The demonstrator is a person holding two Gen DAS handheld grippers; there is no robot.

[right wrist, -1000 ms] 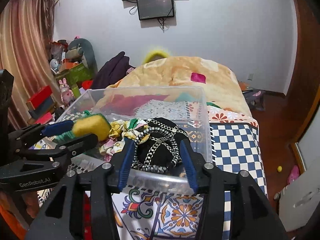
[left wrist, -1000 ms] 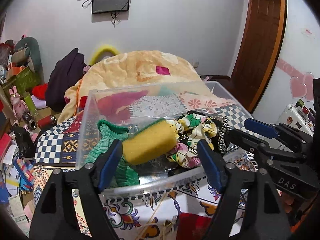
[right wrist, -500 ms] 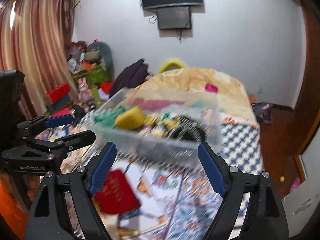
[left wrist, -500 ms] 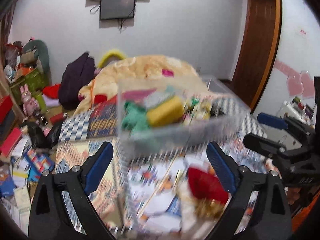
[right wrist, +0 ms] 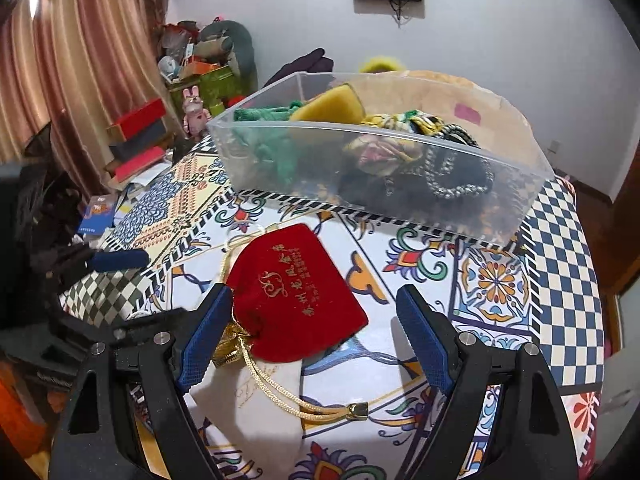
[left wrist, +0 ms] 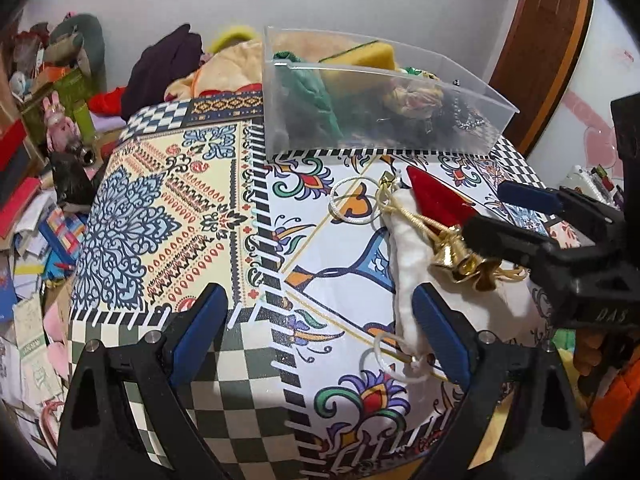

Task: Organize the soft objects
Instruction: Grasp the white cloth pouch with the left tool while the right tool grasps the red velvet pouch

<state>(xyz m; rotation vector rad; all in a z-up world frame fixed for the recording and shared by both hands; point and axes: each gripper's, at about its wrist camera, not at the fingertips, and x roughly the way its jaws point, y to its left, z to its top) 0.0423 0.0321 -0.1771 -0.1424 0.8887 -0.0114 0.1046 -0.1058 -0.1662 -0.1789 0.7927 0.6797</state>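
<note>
A clear plastic bin stands at the far side of the patterned tablecloth. It holds a green knit cloth, a yellow sponge, a floral scrunchie and a black bag with a chain. A red velvet pouch with gold cord lies on a white pouch on the table. My right gripper is open just above the red pouch. My left gripper is open and empty over the table, left of the white pouch.
A thin silver ring lies near the pouches. The table stands before a bed with an orange blanket. Books and toys clutter the floor at the left. A wooden door is at the right.
Both grippers have pulled back from the bin and dropped toward the near table. Both opened wider. The pouches came into view under the right gripper.
</note>
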